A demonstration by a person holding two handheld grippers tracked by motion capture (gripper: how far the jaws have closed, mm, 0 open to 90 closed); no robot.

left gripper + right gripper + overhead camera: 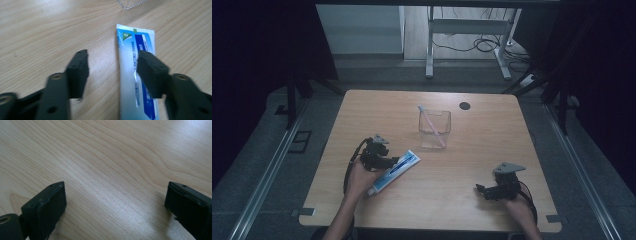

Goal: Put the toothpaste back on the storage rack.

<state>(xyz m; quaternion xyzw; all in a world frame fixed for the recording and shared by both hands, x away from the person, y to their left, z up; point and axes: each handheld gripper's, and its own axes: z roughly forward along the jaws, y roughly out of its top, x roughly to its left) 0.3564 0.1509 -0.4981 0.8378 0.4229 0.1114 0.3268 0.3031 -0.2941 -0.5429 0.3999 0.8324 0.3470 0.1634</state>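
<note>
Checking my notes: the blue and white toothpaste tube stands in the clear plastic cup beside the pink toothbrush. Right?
Not quite. The blue and white toothpaste tube lies flat on the wooden table, outside the clear plastic cup, as the high view shows. The pink toothbrush is in the cup.

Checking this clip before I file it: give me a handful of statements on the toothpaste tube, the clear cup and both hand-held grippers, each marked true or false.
1. The blue-and-white toothpaste tube lies flat on the light wooden table. True.
2. The left hand-held gripper is clamped shut on the tube. False: its jaws stand apart, one above the tube.
3. The clear plastic cup holds a pink-and-blue toothbrush. True.
4. The right hand-held gripper grips the cup. False: it is open over bare wood.
5. The tube stands inside the cup. False: it lies on the table beside it.
</note>
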